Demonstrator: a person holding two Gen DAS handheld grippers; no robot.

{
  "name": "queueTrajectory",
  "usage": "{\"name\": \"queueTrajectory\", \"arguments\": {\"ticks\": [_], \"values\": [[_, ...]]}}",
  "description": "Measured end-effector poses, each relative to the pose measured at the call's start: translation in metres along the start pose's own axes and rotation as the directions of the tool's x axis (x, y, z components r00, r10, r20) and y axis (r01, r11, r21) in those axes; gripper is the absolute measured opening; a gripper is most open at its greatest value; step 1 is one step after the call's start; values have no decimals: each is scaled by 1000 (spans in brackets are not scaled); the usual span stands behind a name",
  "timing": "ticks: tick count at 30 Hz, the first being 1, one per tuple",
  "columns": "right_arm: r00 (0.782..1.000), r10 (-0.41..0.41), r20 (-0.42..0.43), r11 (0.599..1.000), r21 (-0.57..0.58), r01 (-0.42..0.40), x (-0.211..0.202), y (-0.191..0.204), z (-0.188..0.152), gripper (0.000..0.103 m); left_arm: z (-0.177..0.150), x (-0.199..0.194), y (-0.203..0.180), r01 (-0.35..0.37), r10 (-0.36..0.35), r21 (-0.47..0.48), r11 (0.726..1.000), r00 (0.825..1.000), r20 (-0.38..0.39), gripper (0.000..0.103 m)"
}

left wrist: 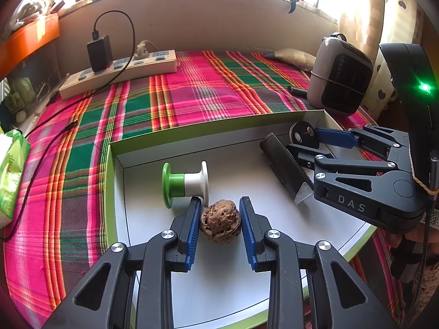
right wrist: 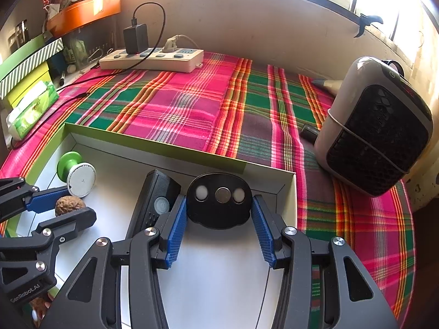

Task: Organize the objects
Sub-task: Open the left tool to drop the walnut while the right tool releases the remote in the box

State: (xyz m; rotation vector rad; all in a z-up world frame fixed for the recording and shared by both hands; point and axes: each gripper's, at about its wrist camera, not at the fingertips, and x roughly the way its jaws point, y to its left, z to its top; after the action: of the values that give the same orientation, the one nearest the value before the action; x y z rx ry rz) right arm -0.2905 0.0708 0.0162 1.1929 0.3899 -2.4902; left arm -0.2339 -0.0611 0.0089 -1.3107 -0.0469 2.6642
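Plaid cloth (left wrist: 192, 96) covers the desk, with a shallow green-rimmed tray (left wrist: 192, 134) on it. From the left wrist, the left gripper (left wrist: 219, 227) has its blue pads against a walnut (left wrist: 221, 224) near the tray's front edge, just beside a green-and-white spool (left wrist: 185, 183). From the right wrist, the right gripper (right wrist: 219, 219) brackets a black disc (right wrist: 219, 200) at the tray's far right corner, pads touching its sides, beside a black remote (right wrist: 153, 203).

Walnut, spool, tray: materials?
Walnut: natural shell, matte brown, deeply pitted and wrinkled. Spool: likely molded plastic, smooth half-green, half-white, slight sheen. Tray: probably cardboard, thin folded walls, white inside, green outside.
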Motion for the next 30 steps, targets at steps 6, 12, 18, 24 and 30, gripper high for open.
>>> {"name": "queueTrajectory", "arguments": {"ticks": [6,12,18,24,30], "values": [[1000,-1,-3,1000,-1,1,1,0,0,48,0,-1,0,0,0,-2,1000,1000,-3,27],[1000,-2,-5,1000,-3,2,1,0,0,48,0,-1,-1,3,-3,-2,1000,1000,-4,30],[1000,-4,-6,1000,-4,4,0,1,-1,49,0,-4,-2,7,-7,-4,1000,1000,-2,32],[1000,-5,-8,1000,-4,5,-1,1,-2,49,1,-4,-2,5,-5,-3,1000,1000,-2,34],[1000,-9,-2,1000,-3,9,-4,1,-2,53,0,-7,-2,4,-4,-7,1000,1000,1,34]]}}
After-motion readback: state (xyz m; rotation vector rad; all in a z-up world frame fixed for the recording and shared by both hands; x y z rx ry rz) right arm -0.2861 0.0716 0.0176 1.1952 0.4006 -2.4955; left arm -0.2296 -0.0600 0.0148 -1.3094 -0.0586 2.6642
